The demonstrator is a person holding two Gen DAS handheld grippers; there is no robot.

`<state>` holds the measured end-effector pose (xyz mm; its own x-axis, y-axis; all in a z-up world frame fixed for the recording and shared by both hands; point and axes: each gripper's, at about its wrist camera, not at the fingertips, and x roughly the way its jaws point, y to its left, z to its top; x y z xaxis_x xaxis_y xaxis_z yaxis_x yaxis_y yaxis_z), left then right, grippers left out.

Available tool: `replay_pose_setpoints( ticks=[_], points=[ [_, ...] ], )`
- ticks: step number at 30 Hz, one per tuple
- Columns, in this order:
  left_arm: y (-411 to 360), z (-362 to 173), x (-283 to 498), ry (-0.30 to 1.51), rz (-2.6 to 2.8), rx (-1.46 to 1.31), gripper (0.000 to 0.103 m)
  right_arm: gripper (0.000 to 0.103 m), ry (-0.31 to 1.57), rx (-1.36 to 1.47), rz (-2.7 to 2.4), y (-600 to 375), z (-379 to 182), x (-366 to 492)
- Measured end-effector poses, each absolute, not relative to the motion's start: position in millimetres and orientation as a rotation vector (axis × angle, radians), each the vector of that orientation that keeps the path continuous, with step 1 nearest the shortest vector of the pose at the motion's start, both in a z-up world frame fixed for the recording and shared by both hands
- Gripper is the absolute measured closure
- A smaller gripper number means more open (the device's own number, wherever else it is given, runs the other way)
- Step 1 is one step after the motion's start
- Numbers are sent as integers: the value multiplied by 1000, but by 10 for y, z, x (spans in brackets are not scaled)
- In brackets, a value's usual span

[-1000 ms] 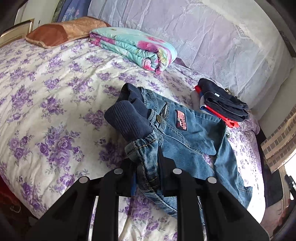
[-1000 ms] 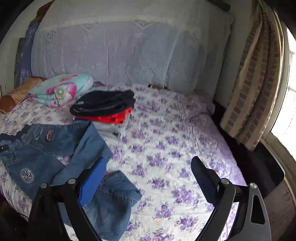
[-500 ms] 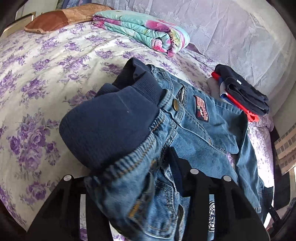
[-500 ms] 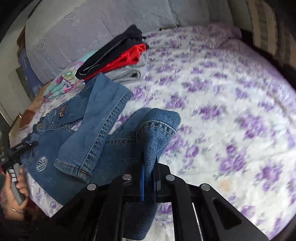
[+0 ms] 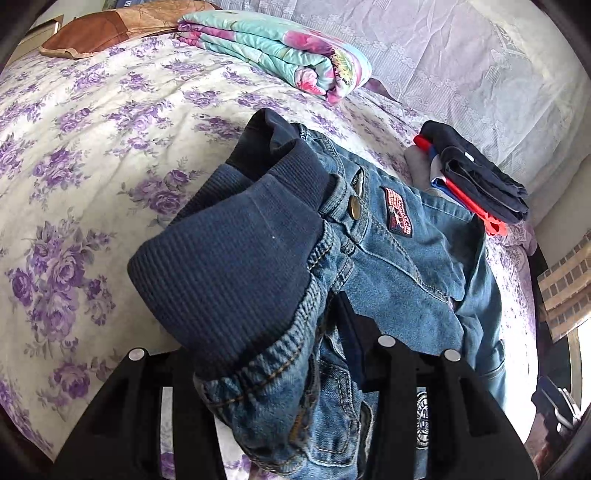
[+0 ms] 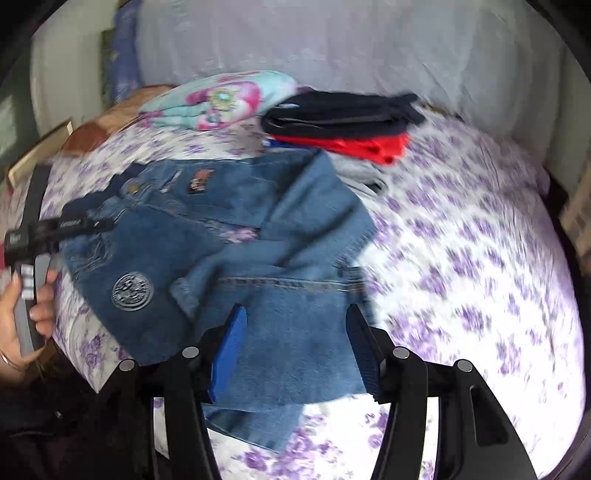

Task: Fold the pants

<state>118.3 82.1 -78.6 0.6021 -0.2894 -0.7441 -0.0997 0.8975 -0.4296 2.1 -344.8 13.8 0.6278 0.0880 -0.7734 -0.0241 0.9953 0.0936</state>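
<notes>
Blue jeans (image 5: pixel 406 266) lie on the flowered bed, a red patch near the fly. Their ribbed navy waistband (image 5: pixel 236 266) is bunched up over my left gripper (image 5: pixel 273 332). Its jaws stand apart, the cloth lies loosely between them, and the left finger is hidden under denim. In the right wrist view the jeans (image 6: pixel 221 229) lie with one leg (image 6: pixel 295 295) folded across them. My right gripper (image 6: pixel 295 314) hovers over that leg. Its jaws are opening and the pads touch nothing. A person's hand (image 6: pixel 18 314) holds the left tool at the bed's edge.
A folded floral quilt (image 5: pixel 280 51) and a brown pillow (image 5: pixel 110 26) lie at the far side of the bed (image 5: pixel 92 147). A stack of folded dark and red clothes (image 5: pixel 476 181) sits just beyond the jeans. A curtain (image 5: pixel 565 280) hangs past the bed's right edge.
The right gripper shut on the leg's cuff, carried it over the jeans, then let go. The left gripper sank with the waistband and its jaws parted; since then it has held still.
</notes>
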Motion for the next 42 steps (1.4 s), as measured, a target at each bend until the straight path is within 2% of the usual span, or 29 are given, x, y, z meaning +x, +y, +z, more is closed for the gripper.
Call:
replay_pose_setpoints(
  ticks=[2,4,8,13,14,15,16,18,19,20,23,25,27,29,30,31,32,34,36,37,39,40,42],
  points=[
    [827,-790,1195,931,-122,-463,59,42,855,211,-21,-3988,132,-220],
    [826,-787,1207,931,-124,-464,59,31,845,353,-51,-4422,1,-369],
    [802,-788,1225,927,-115,-461,59,27,915,752,131,-4678,-581,-247],
    [807,-796,1214,925,-114,-472,59,27,974,684,186,-4050,-903,137],
    [800,-811,1226,927,-118,-465,54,32,945,652,168,-3984,-865,184],
    [797,-812,1228,932,-119,-458,52,65,934,634,165,-3960,-828,240],
    [799,-808,1231,925,-113,-453,53,76,930,627,166,-3942,-770,260],
    [823,-775,1223,900,-105,-448,64,80,868,533,120,-3969,-528,185],
    [851,-744,1203,886,-114,-462,75,81,829,477,72,-4008,-369,88],
    [873,-688,1162,867,-105,-460,81,81,786,435,18,-4139,-186,-46],
    [844,-495,973,809,-73,-405,86,83,665,384,-172,-4487,308,-501],
    [877,-383,807,778,-72,-408,87,83,625,368,-341,-4803,490,-776],
    [958,-355,690,772,-57,-434,86,81,656,347,-463,-5083,460,-989],
    [1067,-432,641,796,-30,-470,86,83,766,335,-583,-5311,176,-1067],
    [1127,-516,653,818,-11,-471,84,79,852,305,-633,-5409,-46,-1069],
    [1192,-625,669,848,3,-488,78,68,928,293,-652,-5453,-263,-1020],
    [1253,-744,686,885,9,-515,74,64,962,288,-689,-5486,-433,-1019],
    [1275,-773,658,874,-18,-515,73,63,914,281,-694,-5403,-484,-1074],
    [1242,-679,601,861,1,-477,65,62,828,221,-597,-5064,-316,-1003],
    [1234,-628,569,852,0,-467,58,51,793,170,-485,-4811,-200,-953],
    [1244,-537,504,837,2,-452,55,23,720,63,-273,-4240,-25,-796],
    [1263,-486,465,831,1,-453,55,17,686,-9,-163,-3912,49,-731],
    [1326,-419,368,821,9,-464,55,15,658,-177,19,-3277,77,-586]
  ],
)
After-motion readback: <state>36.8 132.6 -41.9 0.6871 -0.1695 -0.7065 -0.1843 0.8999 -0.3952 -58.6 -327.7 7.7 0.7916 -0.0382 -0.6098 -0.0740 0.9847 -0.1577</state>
